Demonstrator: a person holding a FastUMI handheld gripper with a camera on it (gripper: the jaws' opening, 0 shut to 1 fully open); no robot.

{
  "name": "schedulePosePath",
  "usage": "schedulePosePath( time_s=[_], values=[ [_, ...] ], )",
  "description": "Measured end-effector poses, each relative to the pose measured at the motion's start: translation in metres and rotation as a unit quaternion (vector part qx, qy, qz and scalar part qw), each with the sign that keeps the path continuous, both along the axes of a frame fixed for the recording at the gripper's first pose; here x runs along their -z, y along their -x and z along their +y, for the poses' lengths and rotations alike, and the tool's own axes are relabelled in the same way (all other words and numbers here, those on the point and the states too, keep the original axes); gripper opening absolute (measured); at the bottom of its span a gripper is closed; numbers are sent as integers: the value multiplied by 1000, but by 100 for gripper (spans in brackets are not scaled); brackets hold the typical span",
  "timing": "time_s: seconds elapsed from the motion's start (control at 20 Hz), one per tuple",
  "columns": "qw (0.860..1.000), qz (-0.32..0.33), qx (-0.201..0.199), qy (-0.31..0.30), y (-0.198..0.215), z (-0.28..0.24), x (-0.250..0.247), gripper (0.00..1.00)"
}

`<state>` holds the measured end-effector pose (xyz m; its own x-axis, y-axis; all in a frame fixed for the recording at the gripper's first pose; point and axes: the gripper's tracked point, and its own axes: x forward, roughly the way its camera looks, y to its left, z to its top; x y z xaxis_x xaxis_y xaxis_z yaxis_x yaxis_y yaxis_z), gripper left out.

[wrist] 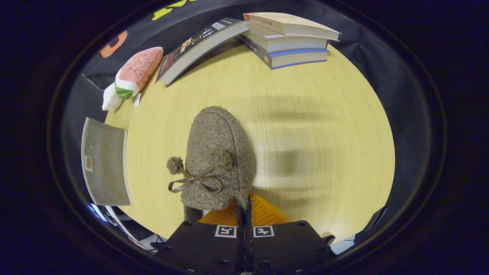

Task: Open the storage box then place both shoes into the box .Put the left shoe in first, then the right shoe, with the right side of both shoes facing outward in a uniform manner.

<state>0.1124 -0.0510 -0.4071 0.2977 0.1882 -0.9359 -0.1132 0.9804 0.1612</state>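
Pale wood table [313,114] spreads under everything I see. Beyond the shoe [217,152], three stacked books [290,38] lie at the table's far edge, with a dark book [198,47] beside them. A grey storage box [105,162] sits off the shoe's side, at the table's edge. The fuzzy brown shoe itself hangs just ahead of my gripper [244,208], my fingers pinched together on its rim. A watermelon plush [131,76] lies beyond the box. The shoe's pom-pom bow [196,172] faces me.
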Motion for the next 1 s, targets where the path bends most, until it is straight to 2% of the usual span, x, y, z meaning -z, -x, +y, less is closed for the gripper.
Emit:
schedulePosePath(
  time_s=[0.15, 0.25, 0.4, 0.7, 1.0],
  values=[
    [1000, 13, 21, -13, 9, -6, -7, 1],
    [998, 27, 33, -47, 20, 2, -22, 1],
    [998, 15, 35, -59, 30, 14, -53, 1],
    [998, -38, -3, -59, 39, 83, -132, 1],
    [994, -73, -55, -61, 51, 198, -194, 1]
  ],
)
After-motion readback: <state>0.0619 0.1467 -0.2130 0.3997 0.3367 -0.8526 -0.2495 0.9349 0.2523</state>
